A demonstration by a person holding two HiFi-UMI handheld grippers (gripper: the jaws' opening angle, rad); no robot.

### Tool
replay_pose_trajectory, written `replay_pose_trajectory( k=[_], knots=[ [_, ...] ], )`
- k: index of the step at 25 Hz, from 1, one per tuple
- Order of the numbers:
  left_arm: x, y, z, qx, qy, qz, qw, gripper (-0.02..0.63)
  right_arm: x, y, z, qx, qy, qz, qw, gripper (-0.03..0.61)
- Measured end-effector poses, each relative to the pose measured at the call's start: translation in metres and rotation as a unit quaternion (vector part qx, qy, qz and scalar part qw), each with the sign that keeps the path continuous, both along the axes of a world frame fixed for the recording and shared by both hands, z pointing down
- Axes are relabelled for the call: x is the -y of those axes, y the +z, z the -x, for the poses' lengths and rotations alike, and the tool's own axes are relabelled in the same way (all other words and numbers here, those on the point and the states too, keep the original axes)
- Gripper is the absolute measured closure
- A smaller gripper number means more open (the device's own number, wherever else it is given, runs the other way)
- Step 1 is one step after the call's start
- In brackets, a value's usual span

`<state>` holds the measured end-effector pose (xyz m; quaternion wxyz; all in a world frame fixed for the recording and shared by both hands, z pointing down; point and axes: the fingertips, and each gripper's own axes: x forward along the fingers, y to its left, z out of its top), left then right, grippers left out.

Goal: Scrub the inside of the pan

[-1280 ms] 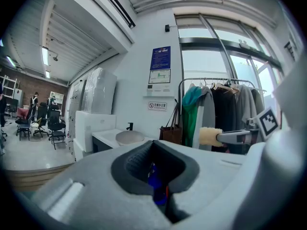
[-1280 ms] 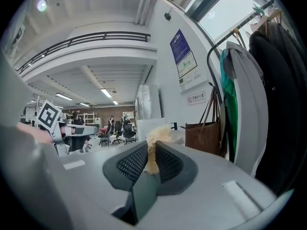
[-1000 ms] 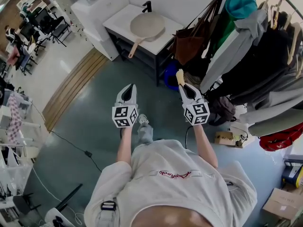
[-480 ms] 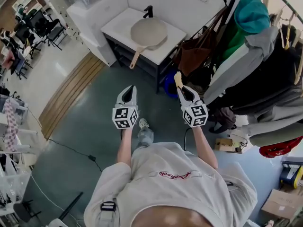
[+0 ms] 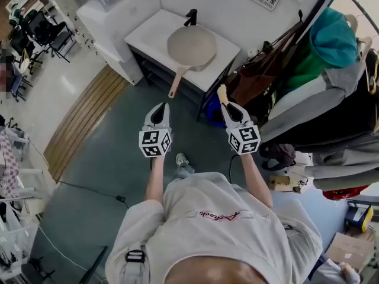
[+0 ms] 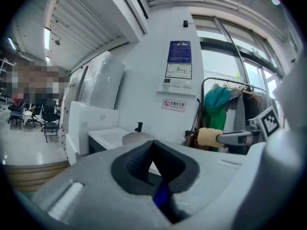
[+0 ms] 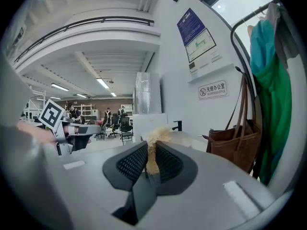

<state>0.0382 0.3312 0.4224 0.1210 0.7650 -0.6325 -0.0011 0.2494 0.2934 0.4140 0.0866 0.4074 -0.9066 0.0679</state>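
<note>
Clamping one sponge (image 7: 154, 137): right tool (image 5: 227, 107); left tool (image 5: 159, 113) jaws together, empty; one pan (image 5: 190, 46) on counter (image 5: 148, 31)

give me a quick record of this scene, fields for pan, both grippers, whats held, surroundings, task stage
pan: beige pan, empty, on the white counter, handle jutting over the front edge toward the person
faucet: black faucet just behind the pan
left gripper: left gripper shut, nothing between its jaws
right gripper: right gripper shut on a yellowish sponge
surroundings: brown bag and hanging clothes to the right of the counter
task stage: both grippers well short of the pan, scrubbing not yet begun
</note>
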Motion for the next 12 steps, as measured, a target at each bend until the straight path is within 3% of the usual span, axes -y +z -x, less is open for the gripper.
replay_pose_trajectory(
  k=[12],
  knots=[
    [0.082,0.005,0.071,-0.016,0.013,0.005,0.9998,0.614,0.079,-0.005,0.072,-0.011,0.015,-0.002,1.0,0.523]
  ],
)
